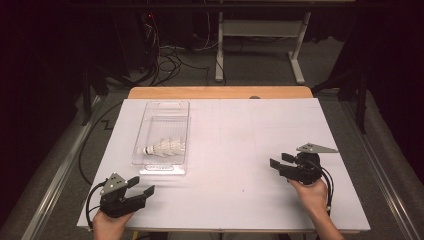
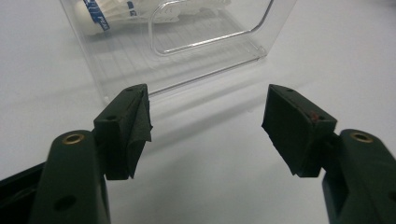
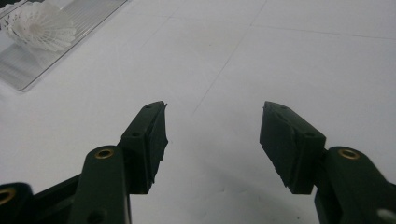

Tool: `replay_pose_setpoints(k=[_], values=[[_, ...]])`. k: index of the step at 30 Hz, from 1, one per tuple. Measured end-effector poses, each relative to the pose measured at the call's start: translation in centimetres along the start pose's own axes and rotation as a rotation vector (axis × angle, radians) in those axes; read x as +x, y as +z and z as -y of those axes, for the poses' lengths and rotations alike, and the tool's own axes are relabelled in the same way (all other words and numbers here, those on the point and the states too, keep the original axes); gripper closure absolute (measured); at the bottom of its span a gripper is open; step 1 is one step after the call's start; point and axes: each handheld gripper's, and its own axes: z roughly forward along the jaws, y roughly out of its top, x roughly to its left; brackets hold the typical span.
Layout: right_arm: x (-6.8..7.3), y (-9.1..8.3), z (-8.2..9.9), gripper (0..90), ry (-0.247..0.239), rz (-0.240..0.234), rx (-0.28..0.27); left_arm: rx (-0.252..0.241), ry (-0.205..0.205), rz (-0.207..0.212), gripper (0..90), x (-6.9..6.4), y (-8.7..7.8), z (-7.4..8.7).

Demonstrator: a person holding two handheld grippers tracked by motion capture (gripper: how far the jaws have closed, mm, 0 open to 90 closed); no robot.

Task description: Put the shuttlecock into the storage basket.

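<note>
On table, inside clear tray (image 1: 150,150): shuttlecocks (image 1: 165,147) | just beyond left tool (image 1: 141,186), released | right tool (image 1: 280,161) released

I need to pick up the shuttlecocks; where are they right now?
In the high view the shuttlecocks lie inside the clear plastic bin on the table's left half, just ahead of the left gripper.

High view overhead, facing forward; gripper views low, close; shared clear tray (image 1: 162,131) with shuttlecocks (image 1: 165,147)
</note>
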Motion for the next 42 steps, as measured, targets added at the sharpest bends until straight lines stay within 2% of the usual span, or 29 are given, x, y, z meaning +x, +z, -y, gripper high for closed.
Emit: replay_pose_setpoints(k=[42], values=[[-0.5,-3.5,3.6,37.0,-0.019,0.028,-0.035,-0.009,-0.001,0.006,33.2,0.0,-0.1,-0.1]])
